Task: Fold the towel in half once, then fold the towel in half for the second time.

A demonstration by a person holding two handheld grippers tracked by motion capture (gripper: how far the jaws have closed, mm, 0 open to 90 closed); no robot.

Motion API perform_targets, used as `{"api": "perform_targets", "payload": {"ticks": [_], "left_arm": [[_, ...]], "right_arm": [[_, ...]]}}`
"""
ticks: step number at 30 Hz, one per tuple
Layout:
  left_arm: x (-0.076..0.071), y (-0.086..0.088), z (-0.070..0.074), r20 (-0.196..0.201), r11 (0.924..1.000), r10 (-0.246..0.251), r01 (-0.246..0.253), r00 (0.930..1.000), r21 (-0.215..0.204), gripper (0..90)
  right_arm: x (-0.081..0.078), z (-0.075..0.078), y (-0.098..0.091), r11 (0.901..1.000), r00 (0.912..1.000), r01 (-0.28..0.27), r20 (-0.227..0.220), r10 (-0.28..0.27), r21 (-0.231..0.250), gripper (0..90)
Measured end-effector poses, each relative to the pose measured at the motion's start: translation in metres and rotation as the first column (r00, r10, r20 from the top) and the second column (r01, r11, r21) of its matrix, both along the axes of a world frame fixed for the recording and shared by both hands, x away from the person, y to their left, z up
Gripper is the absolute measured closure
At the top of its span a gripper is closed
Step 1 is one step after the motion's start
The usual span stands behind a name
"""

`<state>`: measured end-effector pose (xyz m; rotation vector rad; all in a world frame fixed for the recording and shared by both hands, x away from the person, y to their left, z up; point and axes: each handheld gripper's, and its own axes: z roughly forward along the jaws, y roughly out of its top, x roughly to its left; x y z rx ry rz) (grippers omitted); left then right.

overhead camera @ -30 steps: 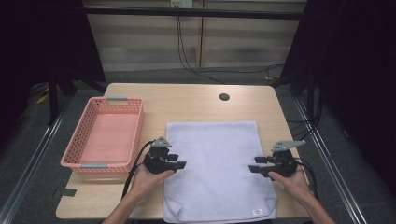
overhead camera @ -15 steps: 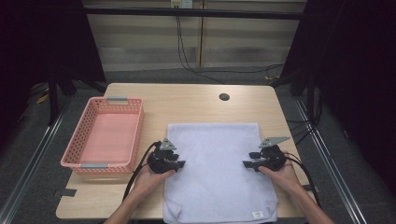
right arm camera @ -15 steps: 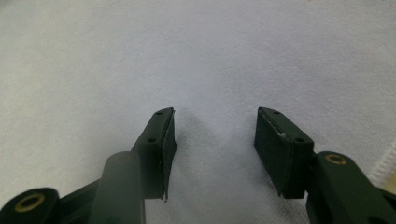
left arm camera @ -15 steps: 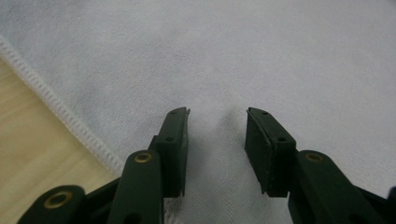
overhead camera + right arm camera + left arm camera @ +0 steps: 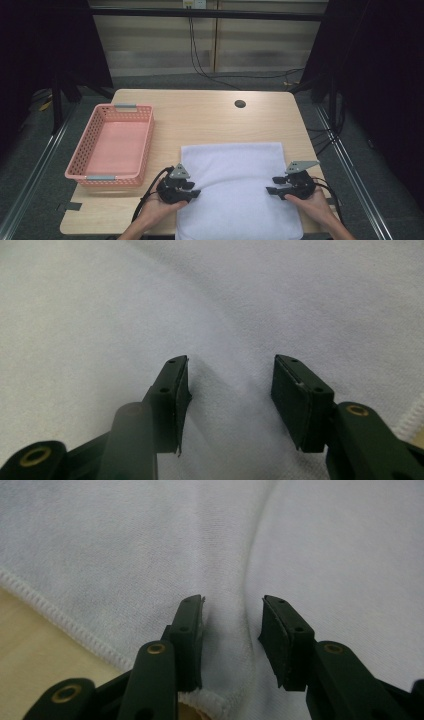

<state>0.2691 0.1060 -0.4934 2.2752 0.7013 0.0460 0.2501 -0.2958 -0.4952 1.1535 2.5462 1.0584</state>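
Black rubber pads on the left claw [image 5: 232, 630] stood apart w/ a raised ridge of towel [image 5: 235, 185] between them; its jaws had just been closing in, but the pads weren't pressing yet, so nothing gripped. It sat right at the towel's left hem, near the front corner, stitched edge running past the left jaw. Right claw [image 5: 230, 390] likewise open, jaws straddling flat cloth w/ a faint ridge, just inside the right hem, nothing pinched.

From where I stood, both hands looked set to pinch the two side edges, prob. to lift or fold. To do it well: push the tips down so each claw gathers a proper ridge of cloth, bite close to the hem, not mid-panel, and close both at the same time so the edges come up even. A shallow bite on terry cloth would likely slip.

Towel itself: pale bluish-white, soft nap, roughly rectangular, lying mostly flat on the front half of the wooden table [image 5: 210, 120], one long crease near the left claw. Pink basket [image 5: 142, 150] stood to its left, apart from it.
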Motion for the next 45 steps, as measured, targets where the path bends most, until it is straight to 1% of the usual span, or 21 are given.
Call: {"api": "perform_targets", "payload": {"ticks": [2, 4, 11, 13, 16, 17, 20, 23, 24, 25, 26, 28, 29, 32, 33, 35, 36, 38, 41, 44, 45], "left_arm": [[-0.008, 0.002, 0.001, -0.028, 1.0, -0.007, 0.007, 0.9996, -0.003, 61.0], [-0.017, 0.003, 0.002, -0.015, 0.9998, -0.019, 0.019, 0.9997, 0.004, 61.0], [-0.041, 0.014, 0.004, -0.083, 0.9977, -0.065, 0.063, 0.9945, -0.024, 60.2], [-0.043, 0.017, 0.005, -0.087, 0.9968, -0.079, 0.077, 0.9931, -0.022, 58.8], [-0.034, 0.019, 0.009, -0.075, 0.9982, -0.057, 0.055, 0.9956, -0.023, 55.6], [-0.026, 0.02, 0.01, -0.066, 0.9991, -0.028, 0.025, 0.9974, -0.036, 54.7], [-0.007, 0.021, 0.015, -0.053, 0.998, 0.011, -0.015, 0.9985, -0.062, 52.3], [0.01, 0.017, 0.017, -0.006, 0.9975, 0.049, -0.05, 0.9988, -0.05, 52.4], [0.016, 0.017, 0.017, -0.006, 0.9958, 0.068, -0.068, 0.9977, -0.061, 51.6], [0.025, 0.017, 0.017, -0.007, 0.9958, 0.077, -0.077, 0.997, -0.05, 50.8], [0.031, 0.017, 0.016, 0.014, 0.9936, 0.103, -0.102, 0.9946, -0.048, 50.1], [0.041, 0.019, 0.015, 0.016, 0.9888, 0.137, -0.136, 0.9905, -0.062, 48.4], [0.046, 0.02, 0.014, 0.013, 0.9861, 0.158, -0.158, 0.9873, -0.054, 48.2], [0.057, 0.023, 0.013, 0.008, 0.983, 0.177, -0.177, 0.9841, -0.05, 47.3], [0.06, 0.024, 0.013, 0.021, 0.9811, 0.189, -0.188, 0.9817, -0.044, 47.3], [0.066, 0.026, 0.012, 0.009, 0.9766, 0.205, -0.203, 0.9788, -0.07, 46.7], [0.068, 0.025, 0.01, 0.009, 0.9743, 0.22, -0.219, 0.9755, -0.052, 46.7], [0.072, 0.024, 0.007, 0.013, 0.9708, 0.236, -0.236, 0.9716, -0.046, 43.9], [0.078, 0.021, 0.006, 0.021, 0.9694, 0.243, -0.242, 0.9697, -0.039, 39.1], [0.081, 0.022, 0.003, 0.028, 0.9674, 0.253, -0.252, 0.9671, -0.026, 37.9], [0.082, 0.023, 0.002, 0.011, 0.9673, 0.253, -0.252, 0.9675, -0.026, 36.8]], "right_arm": [[-0.005, 0.0, 0.0, 1.0, 1.0, -0.008, -0.002, 0.008, 0.005, 49.8], [-0.011, 0.001, 0.0, 0.9996, 0.9996, -0.026, -0.009, 0.026, 0.003, 49.8], [-0.034, 0.004, 0.0, 0.9965, 0.9949, -0.082, -0.057, 0.083, 0.016, 49.8], [-0.038, 0.006, 0.001, 0.9952, 0.992, -0.097, -0.08, 0.098, 0.017, 49.8], [-0.04, 0.008, 0.003, 0.9938, 0.991, -0.111, -0.076, 0.11, -0.005, 53.1], [-0.038, 0.009, 0.001, 0.9945, 0.992, -0.104, -0.072, 0.104, 0.006, 53.9], [-0.028, 0.019, -0.005, 0.9984, 0.9991, -0.04, 0.015, 0.039, 0.04, 54.6], [-0.009, 0.026, -0.012, 0.9993, 0.998, 0.016, 0.061, -0.018, 0.034, 53.9], [-0.003, 0.026, -0.013, 0.9991, 0.9974, 0.026, 0.066, -0.028, 0.032, 53.2], [0.005, 0.026, -0.015, 0.9987, 0.9974, 0.033, 0.062, -0.036, 0.038, 52.4], [0.015, 0.026, -0.016, 0.9984, 0.9963, 0.049, 0.07, -0.051, 0.029, 50.5], [0.032, 0.025, -0.018, 0.9974, 0.9949, 0.065, 0.076, -0.067, 0.033, 49.7], [0.038, 0.024, -0.018, 0.9971, 0.9937, 0.073, 0.084, -0.075, 0.021, 48.4], [0.058, 0.022, -0.019, 0.9944, 0.9898, 0.105, 0.097, -0.105, -0.001, 47.4], [0.063, 0.021, -0.02, 0.9934, 0.9875, 0.115, 0.109, -0.114, 0.001, 46.9], [0.073, 0.02, -0.022, 0.991, 0.9846, 0.134, 0.114, -0.133, 0.001, 46.4], [0.079, 0.018, -0.025, 0.9913, 0.9856, 0.131, 0.106, -0.132, 0.015, 46.1], [0.087, 0.014, -0.028, 0.9899, 0.9857, 0.14, 0.091, -0.142, 0.021, 45.8], [0.089, 0.009, -0.031, 0.9887, 0.9849, 0.148, 0.087, -0.15, 0.024, 47.2], [0.09, 0.001, -0.033, 0.9896, 0.989, 0.14, 0.043, -0.141, 0.032, 47.3], [0.09, 0.0, -0.033, 0.9902, 0.9894, 0.138, 0.043, -0.139, 0.022, 47.8]]}}
